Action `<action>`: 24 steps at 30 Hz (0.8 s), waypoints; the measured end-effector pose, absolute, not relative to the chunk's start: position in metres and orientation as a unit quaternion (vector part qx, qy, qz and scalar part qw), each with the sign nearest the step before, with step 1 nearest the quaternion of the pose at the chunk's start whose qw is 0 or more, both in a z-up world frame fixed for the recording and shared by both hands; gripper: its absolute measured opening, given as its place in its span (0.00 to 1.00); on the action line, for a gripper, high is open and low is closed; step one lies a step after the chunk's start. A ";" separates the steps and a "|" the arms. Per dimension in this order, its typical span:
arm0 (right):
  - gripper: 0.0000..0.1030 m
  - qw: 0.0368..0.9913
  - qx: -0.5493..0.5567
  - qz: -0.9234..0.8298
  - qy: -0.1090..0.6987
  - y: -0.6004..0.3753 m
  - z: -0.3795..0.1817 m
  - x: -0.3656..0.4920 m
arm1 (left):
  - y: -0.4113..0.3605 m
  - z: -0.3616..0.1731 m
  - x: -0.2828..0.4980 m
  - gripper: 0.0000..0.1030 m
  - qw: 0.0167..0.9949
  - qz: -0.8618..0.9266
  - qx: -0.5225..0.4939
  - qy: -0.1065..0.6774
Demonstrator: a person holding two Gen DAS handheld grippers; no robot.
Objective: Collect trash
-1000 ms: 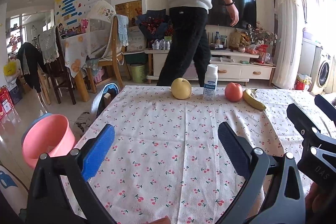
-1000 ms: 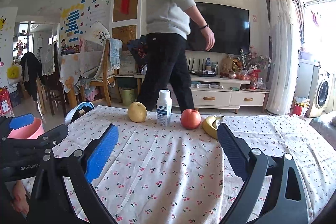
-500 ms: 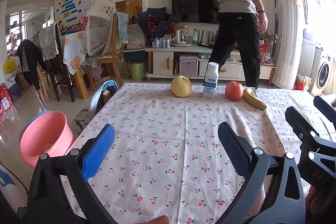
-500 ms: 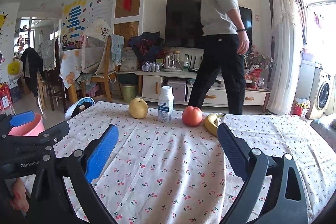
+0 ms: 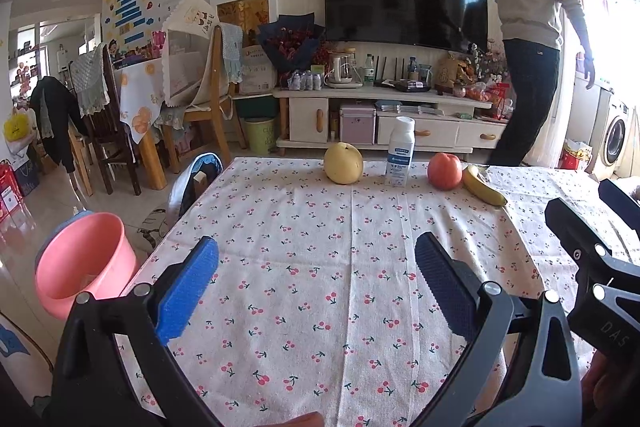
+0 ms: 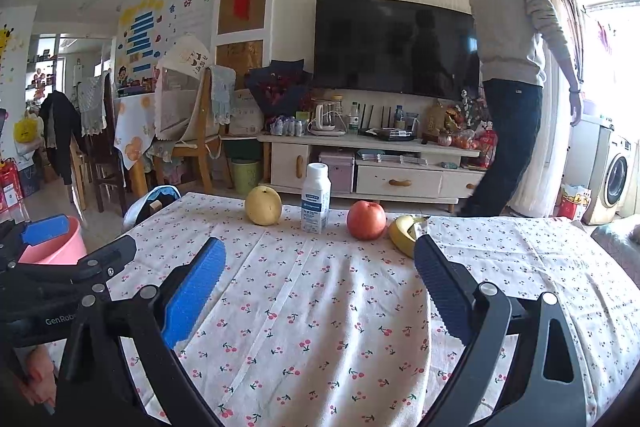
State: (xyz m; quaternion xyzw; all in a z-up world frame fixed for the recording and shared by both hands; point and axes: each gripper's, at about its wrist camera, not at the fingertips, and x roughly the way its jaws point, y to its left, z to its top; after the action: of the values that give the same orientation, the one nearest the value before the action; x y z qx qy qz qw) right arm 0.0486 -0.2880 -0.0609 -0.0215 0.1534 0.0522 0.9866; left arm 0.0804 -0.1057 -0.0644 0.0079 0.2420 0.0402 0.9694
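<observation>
A white bottle with a blue label (image 5: 400,151) (image 6: 316,197) stands upright at the far edge of the table, between a yellow pear (image 5: 343,163) (image 6: 263,205) and a red apple (image 5: 444,171) (image 6: 366,220). A banana (image 5: 483,190) (image 6: 404,230) lies to the right of the apple. A pink bin (image 5: 82,262) (image 6: 54,247) stands on the floor left of the table. My left gripper (image 5: 316,285) is open and empty over the near part of the table. My right gripper (image 6: 316,287) is open and empty beside it.
The table wears a cherry-print cloth (image 5: 352,267) (image 6: 340,307). A person (image 5: 528,35) (image 6: 516,75) walks behind the table at the right, near the TV cabinet (image 5: 384,115). Chairs (image 5: 200,95) and a bag (image 5: 200,175) stand to the left.
The person behind the table has walked from the middle to the right. Both grippers have stayed open and nearly still.
</observation>
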 end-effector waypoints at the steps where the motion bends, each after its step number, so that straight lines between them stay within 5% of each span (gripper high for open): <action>1: 0.91 0.986 -0.022 0.052 0.154 -0.288 -0.061 0.049 | -0.106 -0.065 0.081 0.96 0.969 0.039 0.008 0.243; 24: 0.92 0.977 -0.004 0.029 0.213 -0.302 -0.077 0.082 | -0.110 -0.096 0.122 0.96 0.958 -0.005 -0.018 0.286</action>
State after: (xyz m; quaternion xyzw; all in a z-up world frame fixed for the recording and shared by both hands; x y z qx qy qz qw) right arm 0.0816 -0.3024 -0.0773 -0.0042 0.2135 0.0290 0.9765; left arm 0.1217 -0.1095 -0.0958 -0.0183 0.2861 -0.0048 0.9580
